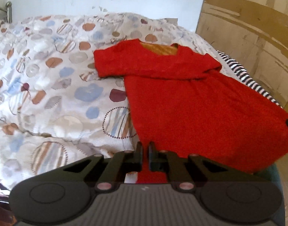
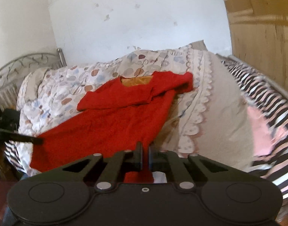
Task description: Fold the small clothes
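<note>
Your left gripper [image 1: 145, 148] has its jaws pinched together on the near hem of the red dress [image 1: 191, 101], with red cloth showing between the fingers. Your right gripper [image 2: 145, 148] is likewise clamped on the hem at the dress's other bottom corner. The dress lies spread on the spotted quilt [image 1: 49, 86], skirt toward you, one sleeve folded across the chest and the orange lining showing at the neck. A striped sheet [image 2: 266, 116] runs along the right edge of the bed. Beyond stand the metal headboard [image 2: 21, 66] and the white wall [image 2: 134, 18].
</note>
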Action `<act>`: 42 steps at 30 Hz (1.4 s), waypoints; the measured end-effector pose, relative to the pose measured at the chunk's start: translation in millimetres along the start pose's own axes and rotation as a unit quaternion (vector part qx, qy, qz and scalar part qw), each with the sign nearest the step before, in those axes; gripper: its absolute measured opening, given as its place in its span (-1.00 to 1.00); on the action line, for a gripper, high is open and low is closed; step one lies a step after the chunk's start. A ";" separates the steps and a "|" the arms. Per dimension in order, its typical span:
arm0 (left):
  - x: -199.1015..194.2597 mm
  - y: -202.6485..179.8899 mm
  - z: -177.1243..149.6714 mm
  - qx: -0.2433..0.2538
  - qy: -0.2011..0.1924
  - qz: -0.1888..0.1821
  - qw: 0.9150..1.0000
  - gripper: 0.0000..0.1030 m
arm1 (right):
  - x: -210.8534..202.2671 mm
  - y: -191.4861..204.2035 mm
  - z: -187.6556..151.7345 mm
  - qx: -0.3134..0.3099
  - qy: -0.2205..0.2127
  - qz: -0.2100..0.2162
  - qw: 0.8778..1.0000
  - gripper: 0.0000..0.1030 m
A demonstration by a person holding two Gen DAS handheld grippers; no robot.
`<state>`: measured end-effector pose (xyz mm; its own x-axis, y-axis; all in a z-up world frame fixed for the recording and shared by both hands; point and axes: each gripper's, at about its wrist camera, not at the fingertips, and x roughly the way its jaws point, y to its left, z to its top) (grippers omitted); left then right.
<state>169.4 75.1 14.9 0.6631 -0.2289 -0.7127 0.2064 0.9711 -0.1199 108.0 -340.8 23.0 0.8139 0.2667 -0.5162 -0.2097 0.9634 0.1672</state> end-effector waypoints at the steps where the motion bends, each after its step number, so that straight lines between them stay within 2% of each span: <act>1: -4.9 -1.3 -2.6 0.004 0.003 0.001 1.000 -0.95 | -7.3 1.1 -0.2 -0.010 0.002 -0.003 1.000 -0.92; 6: -5.7 -2.8 -28.6 0.000 0.024 0.005 1.000 -0.95 | -22.7 9.5 -21.0 -0.030 0.019 -0.007 0.999 -0.92; 15: 20.6 -2.8 -47.4 -0.012 0.033 0.011 0.999 -0.92 | 7.9 11.9 -60.1 -0.049 0.053 -0.030 0.997 -0.88; 18: 24.4 -4.0 -49.7 -0.019 0.037 0.011 0.999 -0.91 | 10.9 16.2 -65.5 -0.063 0.058 -0.036 0.996 -0.74; 20: 25.1 -4.9 -50.3 -0.024 0.041 0.005 0.999 -0.87 | 11.9 22.7 -69.2 -0.089 0.059 -0.043 0.993 -0.53; 21: 24.5 -5.4 -50.5 -0.029 0.040 0.002 0.999 -0.82 | 11.3 27.5 -71.2 -0.110 0.058 -0.046 0.991 -0.34; 22: 23.2 -6.2 -50.9 -0.031 0.038 0.000 0.999 -0.74 | 10.7 31.7 -72.7 -0.131 0.055 -0.048 0.989 -0.18; 23: 22.4 -7.4 -51.0 -0.031 0.037 -0.001 0.999 -0.47 | 9.6 36.8 -74.5 -0.155 0.051 -0.050 0.985 -0.08; 24: 20.9 -9.2 -51.1 -0.031 0.034 -0.002 0.999 -0.03 | 8.7 42.0 -76.4 -0.176 0.048 -0.051 0.982 0.18; 25: 19.2 -10.8 -51.1 -0.032 0.029 0.001 0.999 0.19 | 7.6 48.7 -78.9 -0.202 0.046 -0.050 0.977 0.44; 26: 16.8 -12.4 -51.4 -0.032 0.020 0.008 0.999 0.49 | 6.5 55.7 -81.7 -0.226 0.044 -0.047 0.972 0.53; 28: 11.7 -16.4 -51.8 -0.024 0.000 0.023 0.999 0.68 | 5.7 71.8 -90.0 -0.288 0.046 -0.037 0.956 0.80; 30: 7.2 -21.0 -51.0 -0.011 -0.013 0.037 0.999 0.87 | 7.1 89.9 -100.2 -0.356 0.051 -0.027 0.933 0.93; 35: 0.7 -25.6 -49.4 -0.004 -0.031 0.046 0.998 0.93 | 28.8 118.8 -131.6 -0.500 0.080 -0.049 0.861 0.95; 39: 0.2 -24.9 -47.7 -0.012 -0.030 0.040 0.999 0.95 | 56.3 132.5 -147.3 -0.556 0.104 -0.079 0.821 0.95; 42: 0.0 -23.4 -47.5 -0.017 -0.023 0.028 0.999 0.95 | 74.3 139.5 -161.8 -0.599 0.111 -0.105 0.786 0.95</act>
<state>130.4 55.6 -15.1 0.7062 -0.1754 -0.6859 0.1440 0.9842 -0.1034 51.5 -182.1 -127.9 0.8117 -0.0308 -0.5833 -0.5518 0.2873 -0.7830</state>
